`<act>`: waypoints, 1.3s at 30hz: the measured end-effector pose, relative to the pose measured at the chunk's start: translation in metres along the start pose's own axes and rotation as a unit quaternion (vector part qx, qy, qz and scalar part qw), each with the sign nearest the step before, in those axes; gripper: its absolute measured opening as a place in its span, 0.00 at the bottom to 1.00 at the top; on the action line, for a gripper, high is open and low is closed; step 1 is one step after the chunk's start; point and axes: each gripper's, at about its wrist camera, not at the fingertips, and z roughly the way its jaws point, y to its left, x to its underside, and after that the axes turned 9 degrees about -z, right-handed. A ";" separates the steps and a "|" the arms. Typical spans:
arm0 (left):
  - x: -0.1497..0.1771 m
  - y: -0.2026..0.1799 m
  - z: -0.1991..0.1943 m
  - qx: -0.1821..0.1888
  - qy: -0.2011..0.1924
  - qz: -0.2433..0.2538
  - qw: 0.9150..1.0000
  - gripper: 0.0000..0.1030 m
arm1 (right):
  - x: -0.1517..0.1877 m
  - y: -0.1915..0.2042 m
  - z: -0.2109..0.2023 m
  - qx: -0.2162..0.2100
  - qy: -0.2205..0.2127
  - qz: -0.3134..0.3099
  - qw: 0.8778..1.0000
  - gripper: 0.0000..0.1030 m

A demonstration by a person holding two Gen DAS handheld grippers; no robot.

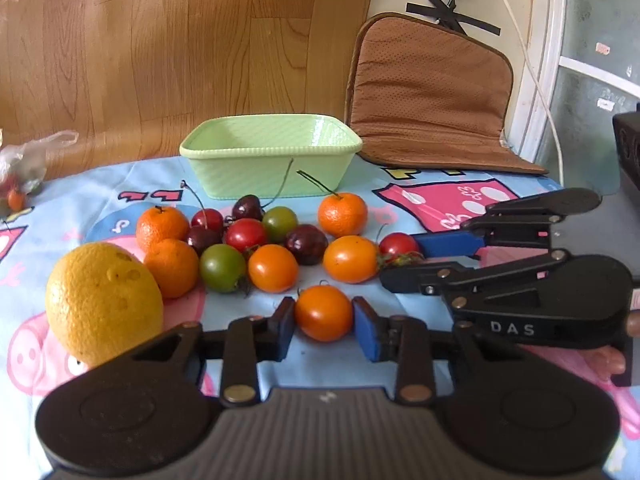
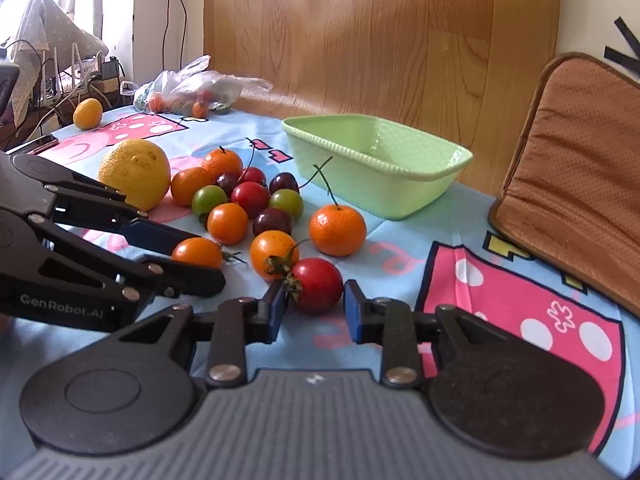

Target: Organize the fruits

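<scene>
Clamping 2 tomatoes, left gripper (image 1: 323,322) is grasping the orange tomato (image 1: 323,313), right gripper (image 2: 314,309) the red tomato (image 2: 318,285); overtight pads are risking bruised, slipping fruit near the far green basket (image 1: 272,146).

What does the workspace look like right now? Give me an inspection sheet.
Surface: cartoon tablecloth.
Job's things: green basket, nothing visible inside; big orange, tangerines, cherries and small tomatoes beside it.
Clutter: plastic bag holding more fruit; brown cushion.
Grippers: left gripper shut on orange tomato; right gripper shut on red tomato.
Cables: white cord from wall plug.
Surroundings: wooden panel.
</scene>
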 end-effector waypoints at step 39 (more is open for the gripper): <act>-0.161 0.069 0.082 -0.108 -0.021 -0.122 0.986 0.44 | -0.039 -0.062 0.037 0.075 -0.058 0.088 0.992 0.44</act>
